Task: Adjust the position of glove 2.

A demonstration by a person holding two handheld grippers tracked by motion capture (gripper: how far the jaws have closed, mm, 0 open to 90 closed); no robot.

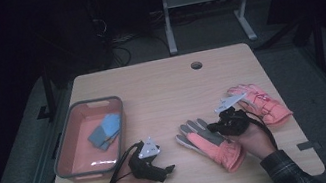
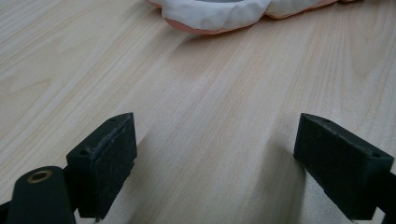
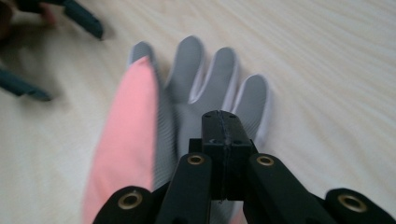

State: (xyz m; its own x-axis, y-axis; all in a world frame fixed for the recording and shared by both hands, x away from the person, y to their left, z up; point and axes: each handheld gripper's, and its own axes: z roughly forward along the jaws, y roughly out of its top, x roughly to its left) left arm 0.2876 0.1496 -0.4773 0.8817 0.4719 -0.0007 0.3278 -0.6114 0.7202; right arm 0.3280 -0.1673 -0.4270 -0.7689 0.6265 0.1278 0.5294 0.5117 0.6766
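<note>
Your table [image 1: 160, 87] is a light wooden top with a small round hole [image 1: 196, 65] near its far edge. On its left side sits a grey tub [image 1: 68, 156] with a pink inside, and in it lie a couple of blue cloths [image 1: 106, 130], well apart from your hands.

Two gloves lie on the right half. The nearer glove [image 1: 211, 144] is in front of you, grey on the palm and fingers, pink along one side and at the cuff, its fingers pointing away from you and to the left. The second glove [image 1: 259, 102], all pink, lies just beyond your right hand towards the right edge.

Your right gripper [image 1: 222, 124] is over the nearer glove at its right edge. In the right gripper view its jaws are pressed together, pad against pad, over the grey palm [image 3: 196, 93]. Whether any fabric is pinched between them you cannot tell from these views; no gap shows.

Your left gripper [image 1: 162, 170] is low over bare wood between the tub and the nearer glove, close to the near edge. Its jaws stand wide apart with nothing between them. In the left gripper view the white-lined cuff [image 2: 219, 11] of the nearer glove lies ahead of the jaws, clear of them.
</note>
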